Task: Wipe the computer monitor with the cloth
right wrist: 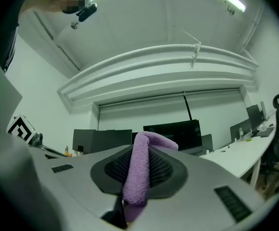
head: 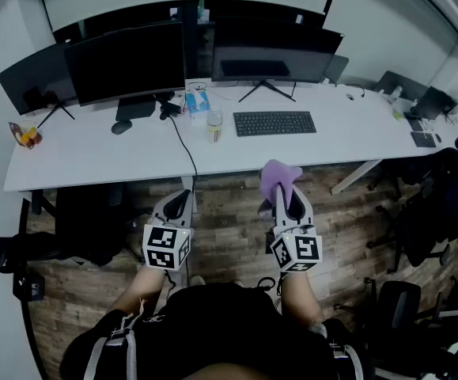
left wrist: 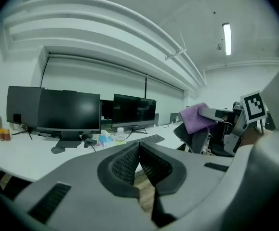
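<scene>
Several dark monitors stand along the back of a long white desk [head: 94, 153]: a left monitor [head: 126, 62] and a right monitor [head: 272, 50] face me. A purple cloth [head: 278, 176] is pinched in my right gripper [head: 280, 192], which is shut on it in front of the desk edge; the cloth [right wrist: 141, 170] stands up between the pads. My left gripper [head: 177, 204] hangs shut and empty over the floor, its pads [left wrist: 129, 162] pressed together. From the left gripper view the cloth [left wrist: 194, 117] shows at the right.
On the desk lie a keyboard [head: 274, 123], a water bottle [head: 214, 125], a tissue pack [head: 198, 101], a mouse [head: 121, 127] and a cable [head: 183, 145]. Office chairs [head: 430, 204] crowd the right. A dark chair [head: 86, 224] stands under the desk at left.
</scene>
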`<move>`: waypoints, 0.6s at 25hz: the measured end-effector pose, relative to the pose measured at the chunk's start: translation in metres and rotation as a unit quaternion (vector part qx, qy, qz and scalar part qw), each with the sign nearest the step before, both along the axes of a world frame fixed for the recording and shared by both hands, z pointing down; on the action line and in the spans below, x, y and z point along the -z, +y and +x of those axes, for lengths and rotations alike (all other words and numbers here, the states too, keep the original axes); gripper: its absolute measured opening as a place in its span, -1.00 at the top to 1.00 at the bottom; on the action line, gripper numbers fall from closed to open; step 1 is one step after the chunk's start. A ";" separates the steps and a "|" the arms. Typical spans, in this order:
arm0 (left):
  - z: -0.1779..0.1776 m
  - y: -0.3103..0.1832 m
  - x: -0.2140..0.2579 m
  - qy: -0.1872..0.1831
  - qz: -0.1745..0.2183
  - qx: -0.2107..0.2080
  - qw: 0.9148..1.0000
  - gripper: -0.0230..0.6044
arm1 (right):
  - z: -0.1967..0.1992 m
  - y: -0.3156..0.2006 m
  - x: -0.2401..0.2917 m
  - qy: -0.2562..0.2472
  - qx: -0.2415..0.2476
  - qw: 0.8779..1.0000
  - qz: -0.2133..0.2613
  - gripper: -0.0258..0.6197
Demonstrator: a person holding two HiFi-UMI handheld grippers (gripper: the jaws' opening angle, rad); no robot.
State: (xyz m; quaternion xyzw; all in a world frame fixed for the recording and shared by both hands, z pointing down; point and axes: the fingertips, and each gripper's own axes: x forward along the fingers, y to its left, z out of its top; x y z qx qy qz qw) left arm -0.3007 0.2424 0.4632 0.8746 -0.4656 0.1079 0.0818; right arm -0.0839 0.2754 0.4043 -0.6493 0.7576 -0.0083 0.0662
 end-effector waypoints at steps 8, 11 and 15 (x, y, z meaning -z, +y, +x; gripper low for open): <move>0.038 0.004 0.003 -0.008 0.007 -0.005 1.000 0.88 | 0.042 0.004 -0.003 -0.019 -0.017 1.000 0.004 0.66; 0.057 0.010 0.006 -0.014 0.012 -0.006 1.000 0.88 | 0.063 0.011 -0.003 -0.026 -0.016 0.999 0.009 0.66; 0.084 0.020 0.007 -0.023 0.018 -0.004 1.000 0.88 | 0.087 0.019 -0.008 -0.030 -0.005 1.000 0.008 0.66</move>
